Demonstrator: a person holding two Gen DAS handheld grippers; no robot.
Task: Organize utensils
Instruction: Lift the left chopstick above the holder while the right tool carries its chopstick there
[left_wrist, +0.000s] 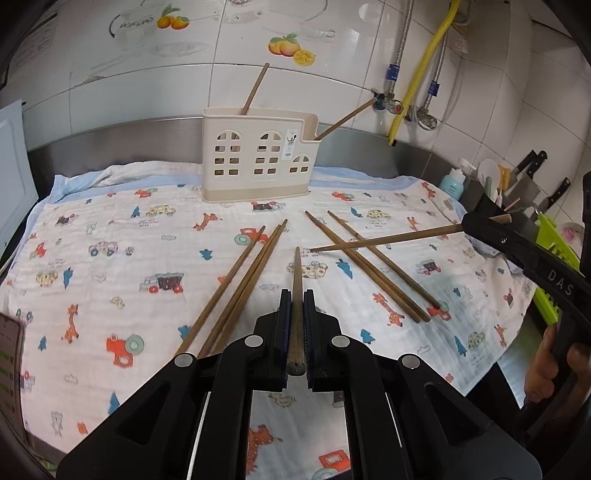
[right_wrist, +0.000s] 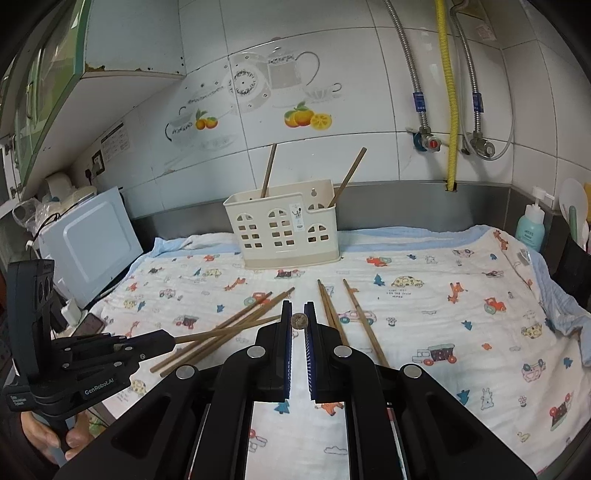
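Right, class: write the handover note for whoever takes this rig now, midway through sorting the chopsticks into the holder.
Left gripper: shut on one chopstick, which points toward the holder.
Right gripper: shut on a second chopstick, its tip over the middle of the cloth.
Done: two sticks stand in the holder, at the back of the cloth.
Left to do: put both held chopsticks in, then the left bunch and the right bunch lying on the cloth.

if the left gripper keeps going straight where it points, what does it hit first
Probably the cloth: the left gripper tilts down, so its held chopstick would touch first. The holder stands farther along; depth is unclear.
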